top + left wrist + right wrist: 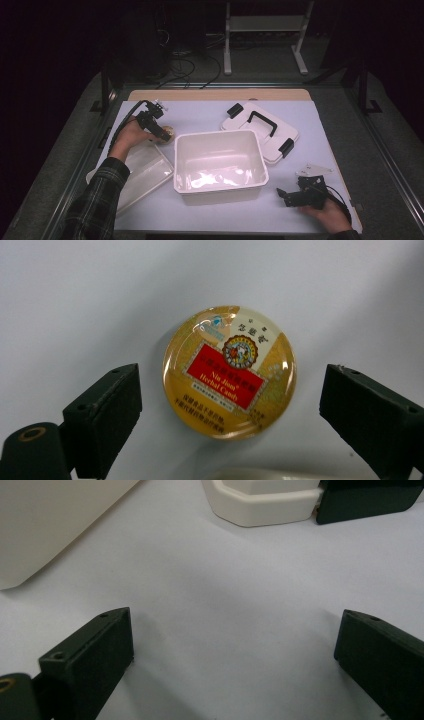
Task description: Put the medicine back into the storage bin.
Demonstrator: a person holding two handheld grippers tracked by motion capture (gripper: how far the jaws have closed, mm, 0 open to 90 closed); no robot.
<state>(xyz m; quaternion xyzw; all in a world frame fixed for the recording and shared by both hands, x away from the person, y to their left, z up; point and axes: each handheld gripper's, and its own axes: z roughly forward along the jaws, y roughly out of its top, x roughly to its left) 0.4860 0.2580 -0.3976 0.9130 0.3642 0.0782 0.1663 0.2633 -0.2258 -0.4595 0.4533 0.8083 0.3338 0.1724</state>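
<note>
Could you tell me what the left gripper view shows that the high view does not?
The left gripper view alone shows the round tin's label, red panel and gold rim, with open jaws standing apart from it on either side. The high view alone shows the white bin, its lid, the clear tray and the right gripper. Both show the tin lying on the table sheet at the left gripper.

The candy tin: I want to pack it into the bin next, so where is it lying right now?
In the high view the round candy tin lies on the table by the white bin's far left corner, under the left gripper, whose open jaws flank it without touching.
</note>
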